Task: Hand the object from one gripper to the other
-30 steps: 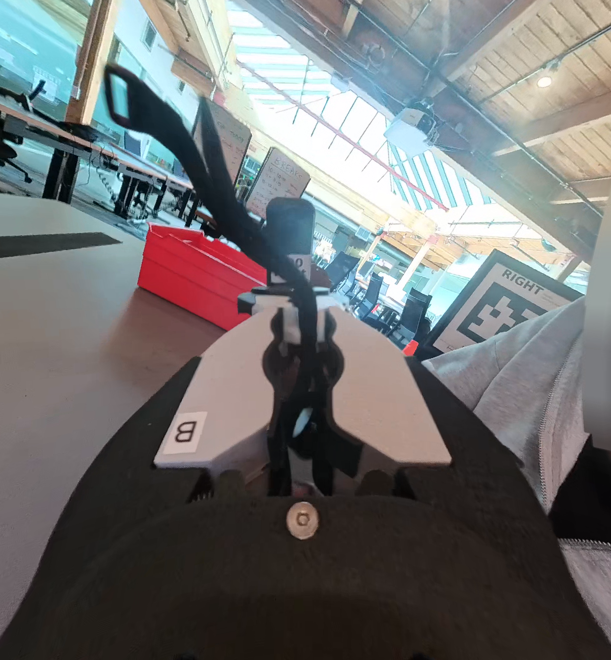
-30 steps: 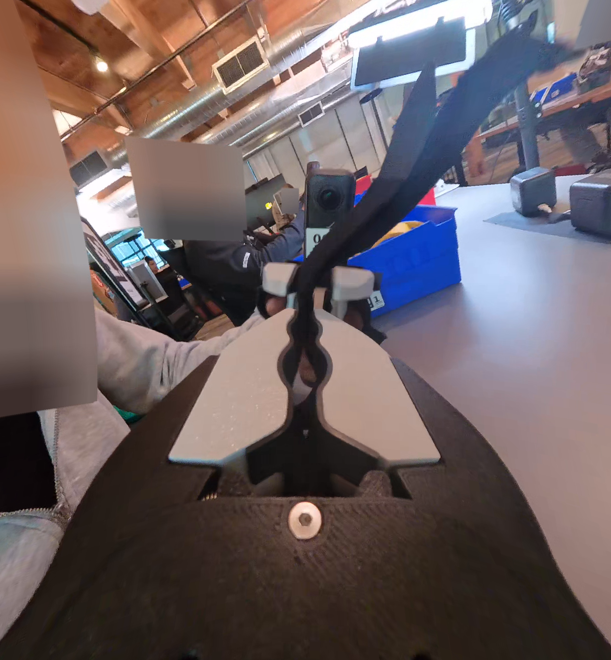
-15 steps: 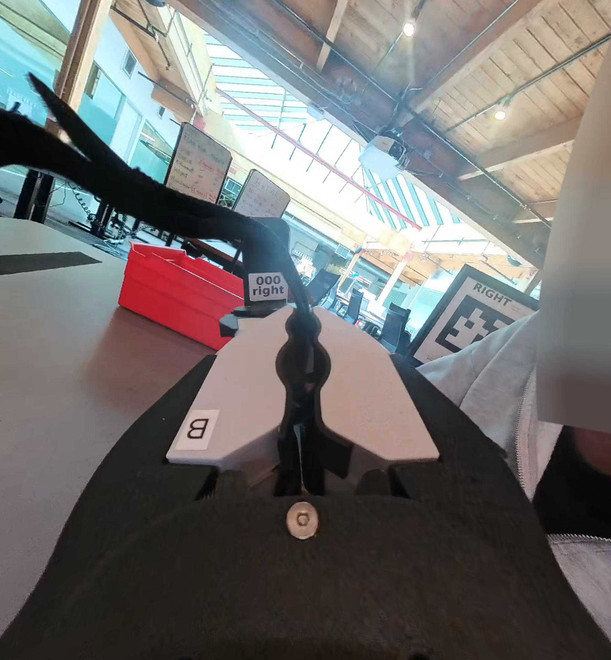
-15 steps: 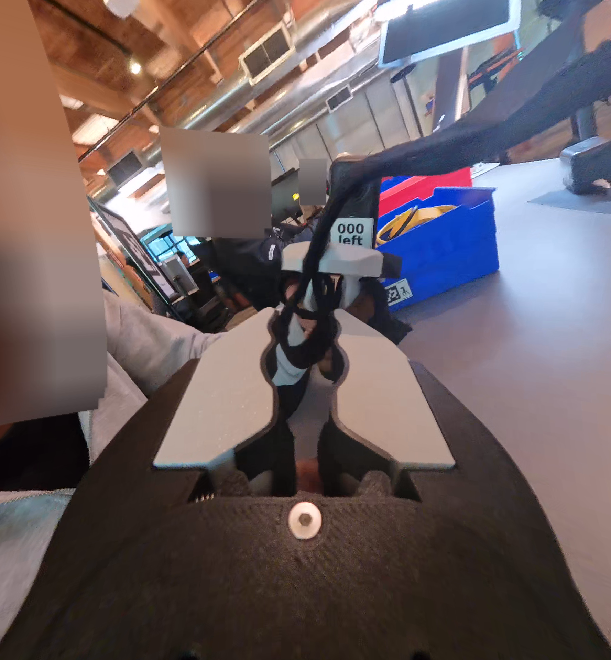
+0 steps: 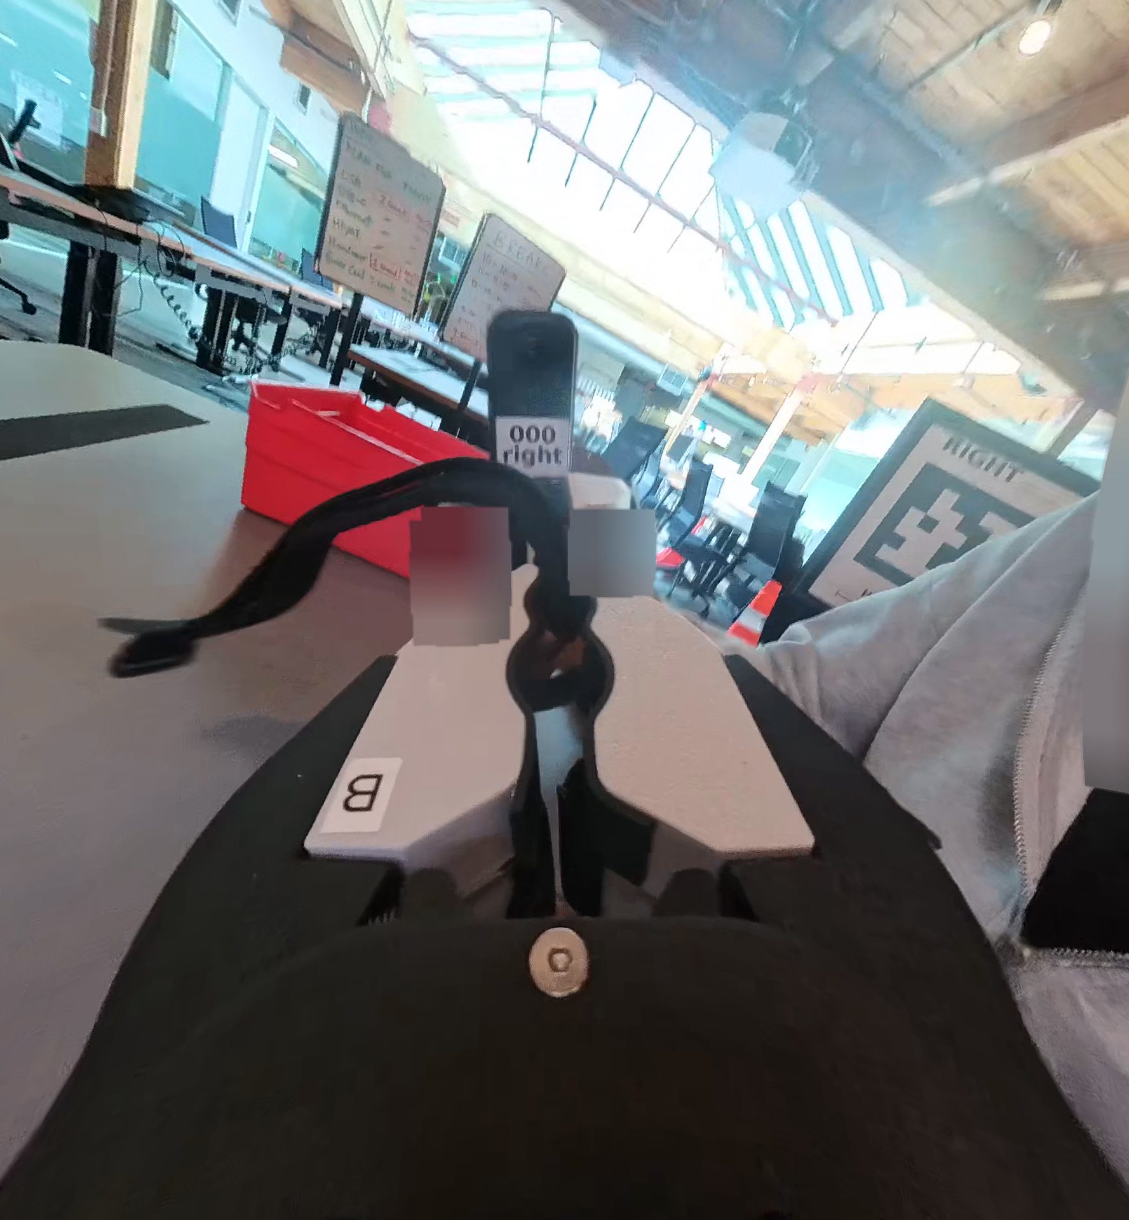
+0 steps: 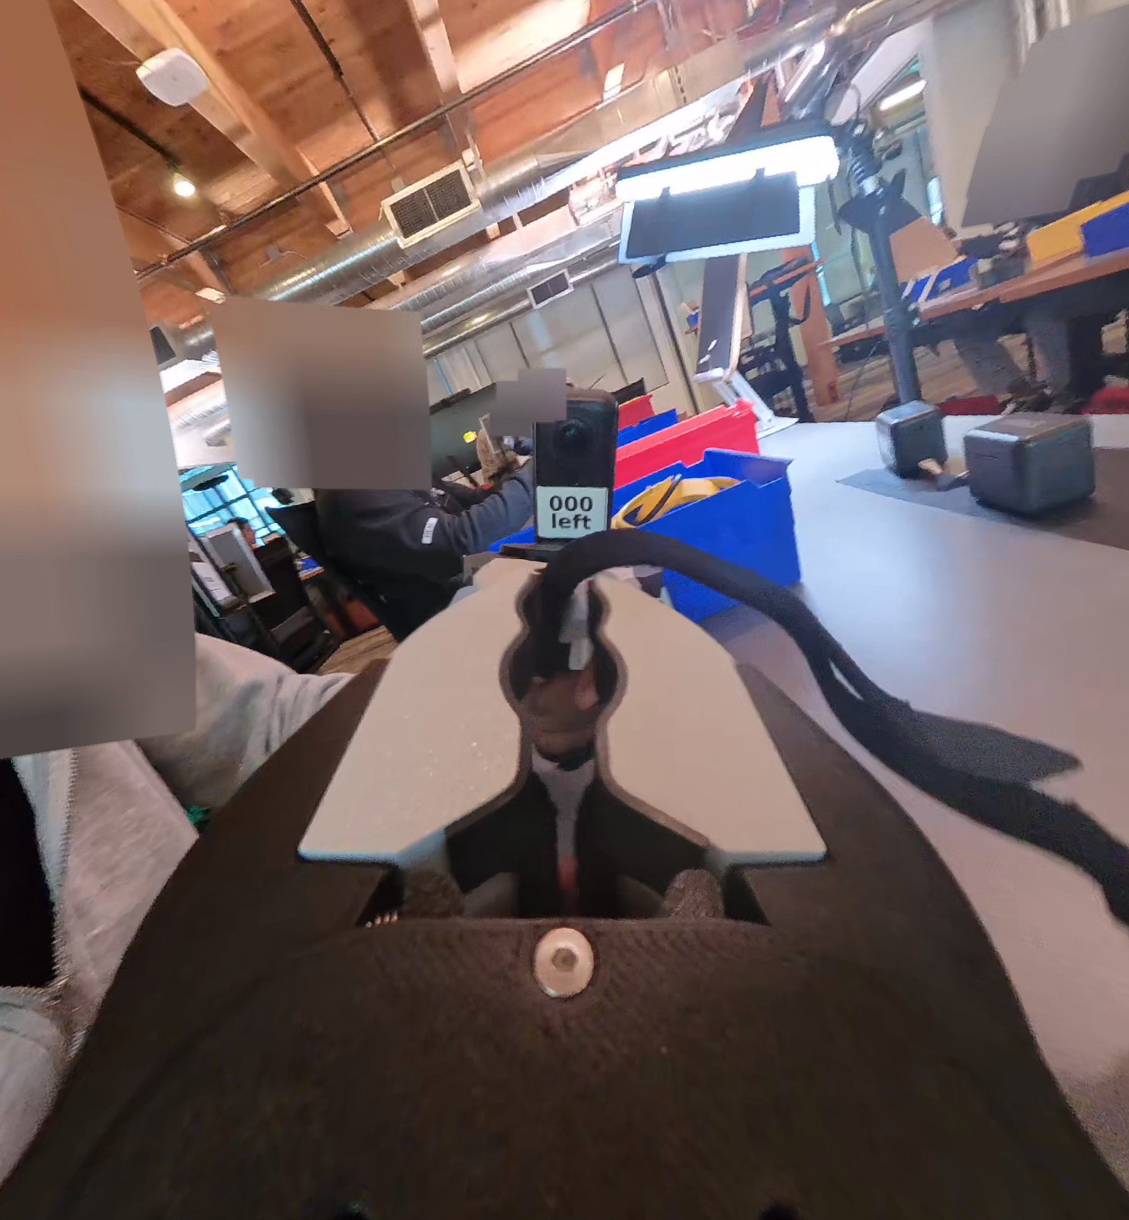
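Note:
A black strap (image 5: 324, 528) is pinched between the fingertips of my left gripper (image 5: 551, 607), which is shut on it. It arcs up and droops left, its end just above the grey table (image 5: 86, 825). In the right wrist view the strap (image 6: 878, 713) runs out between the tips of my right gripper (image 6: 561, 587) and hangs to the right. The right jaws stand partly apart and do not clamp it. The two grippers face each other tip to tip. Each one's black camera shows in the other's view: the right one's camera (image 5: 532, 383) and the left one's camera (image 6: 575, 449).
A red bin (image 5: 324, 462) stands on the table beyond the grippers. A blue bin (image 6: 733, 521) with yellow things in it and two grey boxes (image 6: 1030, 469) on a dark mat stand at the far right. A person's grey sleeve (image 5: 944, 693) is close by. Both grippers' tips are close together, under 4 cm apart.
The strap, up in the air before, has flopped down toward the table. One second ago the right gripper held it; the left has since shut on it. The right jaws opened, then narrowed.

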{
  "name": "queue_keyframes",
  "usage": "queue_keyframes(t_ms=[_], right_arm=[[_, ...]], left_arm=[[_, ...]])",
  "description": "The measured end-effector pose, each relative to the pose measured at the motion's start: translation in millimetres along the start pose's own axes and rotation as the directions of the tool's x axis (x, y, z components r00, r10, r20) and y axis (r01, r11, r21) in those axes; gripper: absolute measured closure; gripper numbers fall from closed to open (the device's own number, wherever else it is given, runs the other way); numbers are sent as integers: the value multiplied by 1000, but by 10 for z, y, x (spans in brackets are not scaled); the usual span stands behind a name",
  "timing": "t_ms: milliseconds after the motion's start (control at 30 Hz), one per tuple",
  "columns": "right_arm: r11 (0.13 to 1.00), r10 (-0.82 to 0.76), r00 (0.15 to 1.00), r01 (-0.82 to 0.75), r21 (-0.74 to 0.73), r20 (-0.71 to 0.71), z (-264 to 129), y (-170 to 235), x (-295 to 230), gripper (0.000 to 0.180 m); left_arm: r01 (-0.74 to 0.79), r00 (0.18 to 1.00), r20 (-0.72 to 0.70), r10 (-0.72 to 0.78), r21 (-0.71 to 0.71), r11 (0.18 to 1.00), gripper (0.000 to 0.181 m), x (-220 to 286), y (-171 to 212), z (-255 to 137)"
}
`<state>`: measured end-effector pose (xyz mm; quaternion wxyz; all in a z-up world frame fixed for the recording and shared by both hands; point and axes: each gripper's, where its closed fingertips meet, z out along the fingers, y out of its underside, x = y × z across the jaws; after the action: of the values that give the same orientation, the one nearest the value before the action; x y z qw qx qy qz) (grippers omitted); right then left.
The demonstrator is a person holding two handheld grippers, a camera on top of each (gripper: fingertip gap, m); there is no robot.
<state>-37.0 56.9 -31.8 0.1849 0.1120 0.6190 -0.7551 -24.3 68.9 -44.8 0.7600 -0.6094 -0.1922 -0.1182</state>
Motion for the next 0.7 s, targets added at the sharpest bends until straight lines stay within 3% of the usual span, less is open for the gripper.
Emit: queue_keyframes(t_ms=[100, 133, 167, 200, 267, 300, 333, 367, 533, 633, 700], right_arm=[[980, -198, 976, 198, -9, -95, -10, -46, 48, 136], [939, -343, 926, 339, -53, -158, -16, -50, 75, 127], [854, -521, 824, 506, -123, -223, -27, -62, 98, 119], [705, -708, 655, 676, -213, -265, -41, -80, 94, 117], [264, -958, 194, 884, -385, -212, -26, -52, -30, 132], [56, -988, -12, 898, -437, -151, 7, -2, -97, 139], [-98, -982, -162, 876, -472, -99, 47, 52, -131, 141], [-191, -964, -257, 845, -500, -67, 81, 88, -133, 142], [-334, -904, -426, 760, -557, -39, 93, 67, -107, 155], [-336, -902, -430, 744, -578, -29, 74, 54, -69, 164], [-296, -922, -385, 763, -574, -37, 64, 55, -64, 171]], left_arm=[[104, 994, -24, -102, 119, 987, 175, -35, -183, -92], [145, 989, -33, -142, 156, 977, 175, -60, -238, -132], [187, 982, -37, -183, 184, 965, 175, -94, -277, -165], [223, 975, -43, -219, 198, 954, 175, -118, -295, -187], [270, 963, -63, -263, 204, 941, 175, -130, -294, -190], [289, 957, -79, -279, 198, 937, 175, -117, -282, -174], [306, 951, -98, -293, 184, 934, 175, -93, -261, -150], [321, 945, -116, -305, 170, 932, 175, -67, -238, -122], [383, 915, -188, -358, 123, 915, 175, 46, -174, -25], [426, 893, -214, -397, 115, 897, 174, 73, -163, 3], [443, 883, -222, -413, 106, 890, 167, 66, -159, 2]])
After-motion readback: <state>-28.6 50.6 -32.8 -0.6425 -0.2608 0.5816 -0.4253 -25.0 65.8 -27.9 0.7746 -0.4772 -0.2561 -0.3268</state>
